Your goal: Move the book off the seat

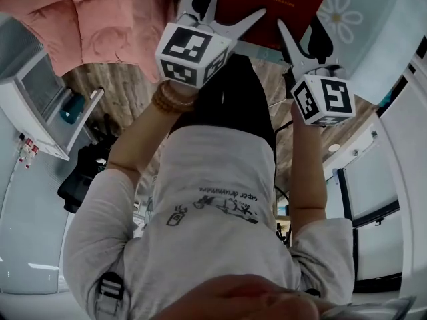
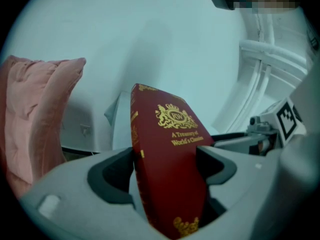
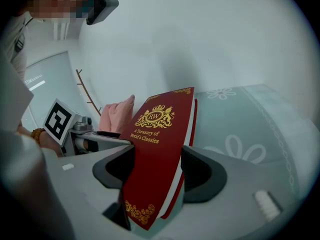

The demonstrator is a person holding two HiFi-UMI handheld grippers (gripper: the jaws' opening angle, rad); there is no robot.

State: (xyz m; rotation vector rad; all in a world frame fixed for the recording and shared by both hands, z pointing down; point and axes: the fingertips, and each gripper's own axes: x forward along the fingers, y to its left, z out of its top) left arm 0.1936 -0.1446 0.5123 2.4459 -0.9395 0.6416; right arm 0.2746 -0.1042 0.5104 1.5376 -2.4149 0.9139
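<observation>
A dark red hardback book [image 1: 273,5] with gold print sits at the top edge of the head view, held from both sides. My left gripper [image 1: 230,9] is shut on its left part, and in the left gripper view the book [image 2: 170,134] stands upright between the grey jaws of the left gripper [image 2: 167,166]. My right gripper [image 1: 301,35] is shut on the right edge. The right gripper view shows the book [image 3: 157,134] wedged between the pads of the right gripper [image 3: 157,174], tilted against a white wall. The book's far end is cut off in the head view.
A pink quilted cushion [image 1: 80,19] lies left of the book. To the right is a pale teal cover with white daisies [image 1: 347,19]. A white cabinet [image 1: 40,105] stands at the left, over wooden flooring [image 1: 120,85]. The person's torso [image 1: 213,205] fills the lower middle.
</observation>
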